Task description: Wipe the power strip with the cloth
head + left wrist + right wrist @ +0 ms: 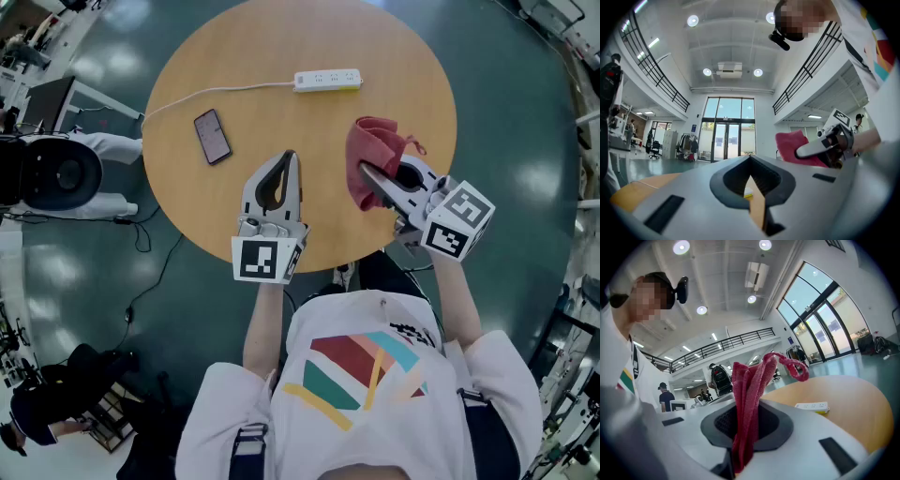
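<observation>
One power strip (pixel 327 81), one cloth (pixel 372 159), one phone (pixel 213 137)

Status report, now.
Left gripper shut, empty. Right gripper shut on red fabric cloth. White plastic power strip untouched across round wooden table. Black phone aside, not blocking.

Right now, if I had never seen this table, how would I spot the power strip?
Look at the round wooden table, at its far side from the person. The power strip is the long white bar there with a white cord trailing left; the phone is dark and the cloth is red.
</observation>
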